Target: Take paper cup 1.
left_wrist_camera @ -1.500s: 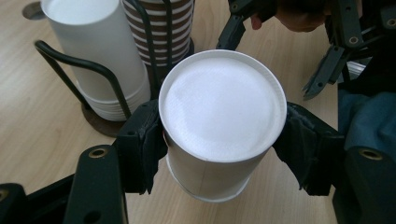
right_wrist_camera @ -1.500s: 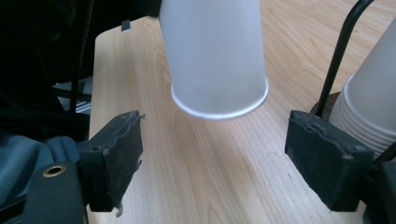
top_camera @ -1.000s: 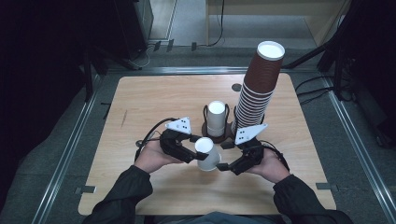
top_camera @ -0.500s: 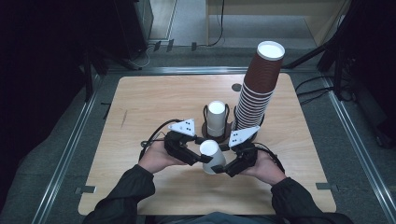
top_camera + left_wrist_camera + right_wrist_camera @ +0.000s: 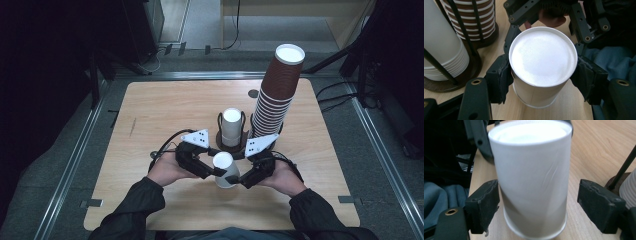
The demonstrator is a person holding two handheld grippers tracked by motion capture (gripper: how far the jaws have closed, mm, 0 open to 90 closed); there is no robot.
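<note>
An upside-down white paper cup (image 5: 224, 169) sits slightly tilted between both grippers at the near middle of the table. My left gripper (image 5: 212, 172) reaches in from the left and is shut on it. In the left gripper view both pads (image 5: 499, 82) press the sides of the cup (image 5: 542, 75) just below its flat base. My right gripper (image 5: 239, 179) comes in from the right at the cup's lower part. In the right gripper view its pads (image 5: 484, 206) stand on either side of the cup (image 5: 534, 182) with a gap on each side, so it is open.
Behind the grippers a wire holder carries a short stack of white cups (image 5: 232, 127). Next to it on the right rises a tall leaning stack of brown cups (image 5: 275, 95). The wooden table (image 5: 165, 110) has bare room at left and far left.
The cup has shifted a little toward the near edge and tilted slightly. Both hands have hardly moved, and the left grip is unchanged.
</note>
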